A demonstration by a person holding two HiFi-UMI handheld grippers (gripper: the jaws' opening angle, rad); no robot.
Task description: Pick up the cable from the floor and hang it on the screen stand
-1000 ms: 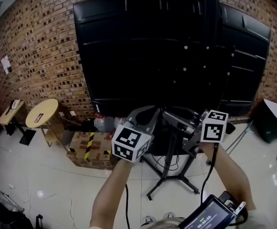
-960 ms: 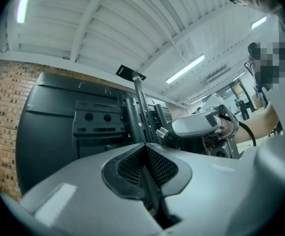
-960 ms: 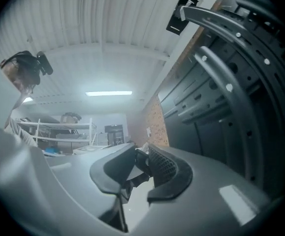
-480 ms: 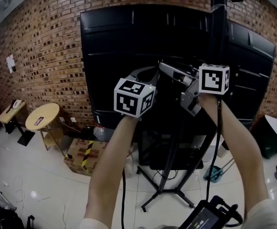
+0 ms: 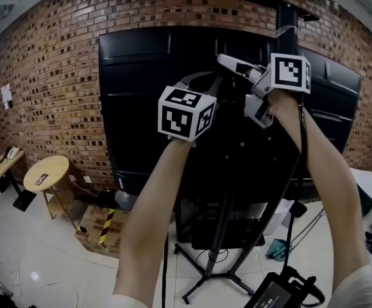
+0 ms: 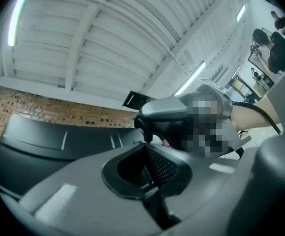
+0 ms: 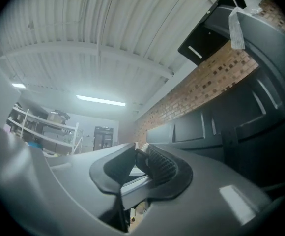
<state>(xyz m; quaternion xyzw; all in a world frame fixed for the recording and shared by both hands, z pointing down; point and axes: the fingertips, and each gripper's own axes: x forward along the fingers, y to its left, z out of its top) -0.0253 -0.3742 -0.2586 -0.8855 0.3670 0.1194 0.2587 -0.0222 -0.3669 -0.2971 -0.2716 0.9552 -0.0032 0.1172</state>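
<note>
Both grippers are raised in front of the black screen's back [image 5: 141, 108]. My left gripper [image 5: 215, 77] points up and to the right. My right gripper [image 5: 224, 59] points left, its tip just above the left one's. In the left gripper view the left gripper [image 6: 145, 144] is shut, and a short stretch of thin black cable [image 6: 145, 135] runs from its tip up to the right gripper's tip [image 6: 147, 124]. The right gripper [image 7: 141, 157] is shut on a dark piece. Against the black screen the cable does not show in the head view. The stand's pole [image 5: 287, 18] rises on the right, and its top plate [image 7: 206, 38] has a white tag.
A brick wall [image 5: 51, 76] lies behind the screen. The stand's legs [image 5: 218, 262] spread on the white floor below. A round wooden table [image 5: 45, 175] and a taped cardboard box [image 5: 99, 226] stand at the lower left. A handheld device [image 5: 282, 294] hangs at the bottom right.
Both grippers have risen together from the height of the screen's lower edge to its upper part. The head view has tilted upward, showing the top of the stand's pole.
</note>
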